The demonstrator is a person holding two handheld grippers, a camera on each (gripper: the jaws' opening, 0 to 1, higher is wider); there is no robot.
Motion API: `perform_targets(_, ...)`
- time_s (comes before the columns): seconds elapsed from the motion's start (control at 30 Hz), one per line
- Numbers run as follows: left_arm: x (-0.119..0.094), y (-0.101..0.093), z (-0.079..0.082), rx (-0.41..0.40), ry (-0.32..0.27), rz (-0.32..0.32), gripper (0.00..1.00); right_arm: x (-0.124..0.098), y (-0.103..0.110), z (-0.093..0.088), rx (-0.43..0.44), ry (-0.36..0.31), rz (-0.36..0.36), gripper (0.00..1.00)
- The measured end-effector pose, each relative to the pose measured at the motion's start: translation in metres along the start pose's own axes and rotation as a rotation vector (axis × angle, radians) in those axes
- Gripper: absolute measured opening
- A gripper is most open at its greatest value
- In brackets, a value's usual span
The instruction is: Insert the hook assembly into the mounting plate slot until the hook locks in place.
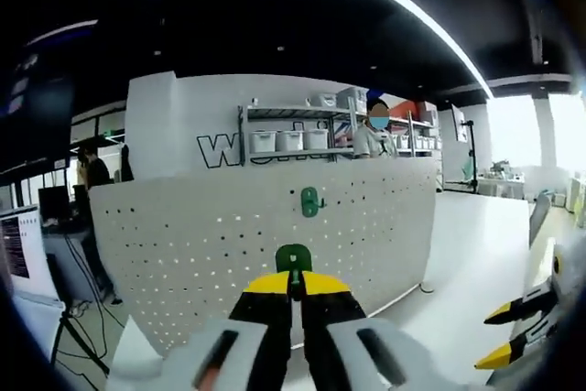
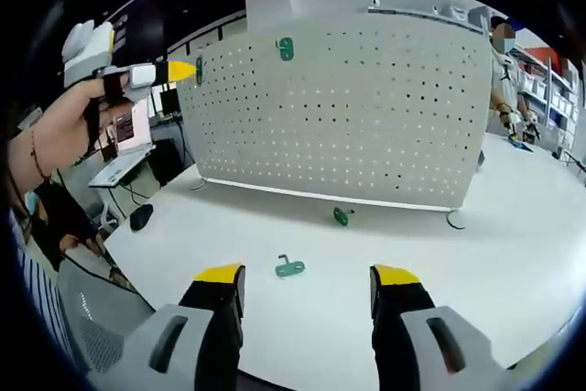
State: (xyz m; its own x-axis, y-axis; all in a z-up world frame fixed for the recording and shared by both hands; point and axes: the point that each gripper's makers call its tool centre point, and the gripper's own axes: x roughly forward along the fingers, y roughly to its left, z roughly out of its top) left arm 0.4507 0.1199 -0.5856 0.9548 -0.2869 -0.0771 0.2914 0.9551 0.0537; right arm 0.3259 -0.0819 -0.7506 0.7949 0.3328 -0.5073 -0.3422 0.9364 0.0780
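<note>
Right now the left gripper is pinching a green hook between its yellow tips, with the jaws squeezed close together on it. It is holding the hook up in front of the big white board with holes, which is standing upright on the white worktop near its far edge. One more green hook is already sitting on the board, up near its top edge. From the right gripper view, that hook on the board is showing near the top left corner of the board, and the left gripper is reaching in from the left side, held by a person's hand. The right gripper is hanging over the near edge of the worktop with its jaws wide apart and nothing between them. Two more green hooks are lying on the worktop: one flat hook is lying out in the middle, just ahead of the right gripper, and another small one is lying close to the bottom edge of the board. The tips of the right gripper are also peeking into the left gripper view at the right side.
</note>
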Motion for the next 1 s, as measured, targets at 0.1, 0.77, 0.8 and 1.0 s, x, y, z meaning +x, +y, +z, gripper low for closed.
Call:
perform_targets(0.1,0.007,0.004,0.003,-0.012,-0.006,0.021,0.01,-0.001,-0.003,-0.005,0.007,0.011,-0.004,0.52)
perform_targets(0.77,0.052,0.009,0.027,-0.035,-0.078,0.093,0.02,-0.002,-0.005,-0.021,0.023,0.059,-0.003,0.5)
perform_targets(0.8,0.055,0.009,0.028,-0.038,-0.081,0.095,0.02,-0.002,-0.005,-0.022,0.027,0.062,-0.002,0.5)
perform_targets(1.0,0.065,0.008,0.028,-0.045,-0.087,0.103,0.02,-0.003,-0.001,-0.024,0.036,0.069,0.007,0.5)
